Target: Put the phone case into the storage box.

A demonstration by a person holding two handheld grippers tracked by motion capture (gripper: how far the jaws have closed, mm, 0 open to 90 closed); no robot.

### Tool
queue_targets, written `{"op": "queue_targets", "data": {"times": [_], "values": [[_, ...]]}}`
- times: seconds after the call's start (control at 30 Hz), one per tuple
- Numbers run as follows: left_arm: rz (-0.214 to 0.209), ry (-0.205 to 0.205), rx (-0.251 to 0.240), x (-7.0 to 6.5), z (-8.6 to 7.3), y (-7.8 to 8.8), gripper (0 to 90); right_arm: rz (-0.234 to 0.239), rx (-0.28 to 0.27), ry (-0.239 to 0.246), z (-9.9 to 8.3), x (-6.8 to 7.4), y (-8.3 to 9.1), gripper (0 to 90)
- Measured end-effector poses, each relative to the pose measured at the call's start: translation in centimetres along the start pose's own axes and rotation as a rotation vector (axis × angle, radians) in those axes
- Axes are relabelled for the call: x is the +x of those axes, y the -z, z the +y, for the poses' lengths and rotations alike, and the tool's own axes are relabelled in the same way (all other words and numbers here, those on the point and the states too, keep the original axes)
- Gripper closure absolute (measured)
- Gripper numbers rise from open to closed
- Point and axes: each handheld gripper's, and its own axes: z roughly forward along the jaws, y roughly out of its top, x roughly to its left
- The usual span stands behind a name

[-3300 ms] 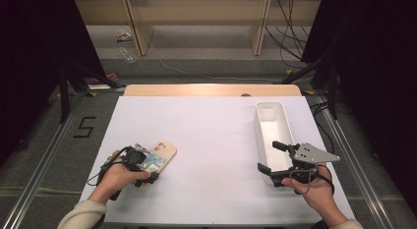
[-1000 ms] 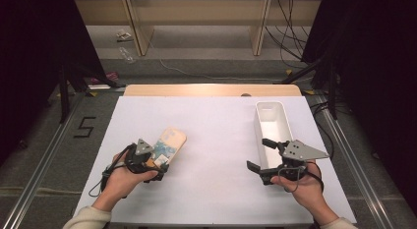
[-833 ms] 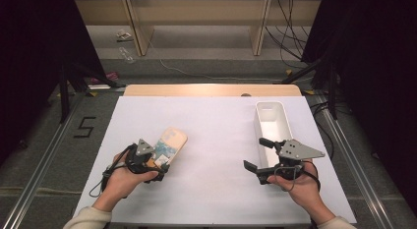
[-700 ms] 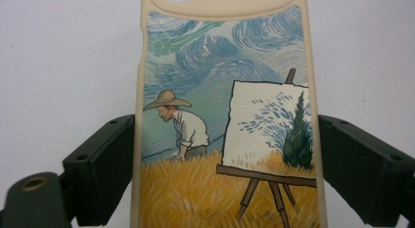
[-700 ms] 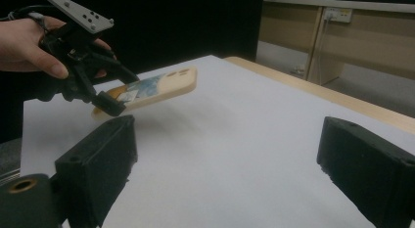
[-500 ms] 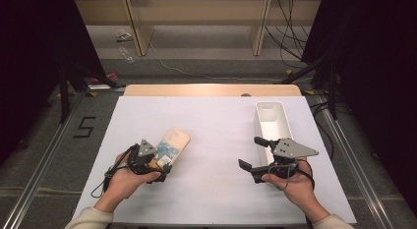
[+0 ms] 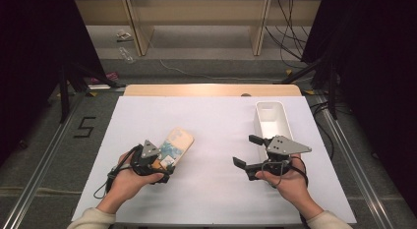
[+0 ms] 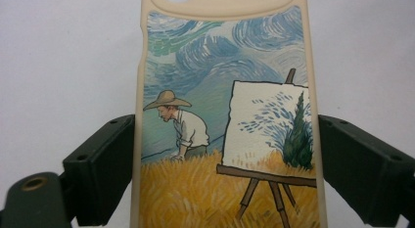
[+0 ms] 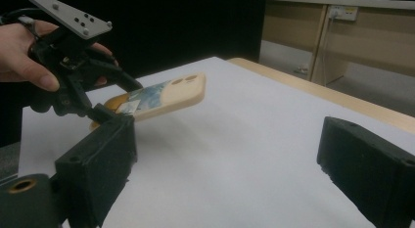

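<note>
A cream phone case [image 7: 176, 141] printed with a painting of a man in a straw hat and an easel is held at its lower end by my left gripper [image 7: 164, 159], tilted up off the white table sheet [image 7: 211, 116]. In the left gripper view the case [image 8: 225, 115] fills the gap between the two black jaws, which press on its long edges. My right gripper [image 7: 243, 150] hovers right of centre, open and empty, its jaws pointing left. The right gripper view looks between its own spread jaws [image 9: 230, 164] at the raised case [image 9: 166, 96] and the left gripper [image 9: 100, 103] behind it.
A long white bin [image 7: 257, 122] stands at the right, just beyond the right gripper, and looks empty. A bare wooden strip [image 7: 211, 90] borders the sheet's far side. Dark floor, cables and shelving lie past the table.
The right gripper has slid leftward from beside the bin toward the middle, jaws still spread. The left gripper has kept the case raised, almost in place.
</note>
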Motion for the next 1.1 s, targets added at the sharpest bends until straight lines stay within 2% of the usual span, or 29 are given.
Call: {"op": "queue_targets", "data": {"times": [0.37,1.1], "values": [[-0.003,-0.013,-0.013,-0.6,0.3,0.0,10.9,0.008,0.012,-0.007,0.2,0.0,-1.1,8.7],[-0.015,-0.031,-0.038,-1.5,0.6,0.0,11.0,-0.010,0.000,-0.020,0.8,-0.1,-3.0,9.5]]}}
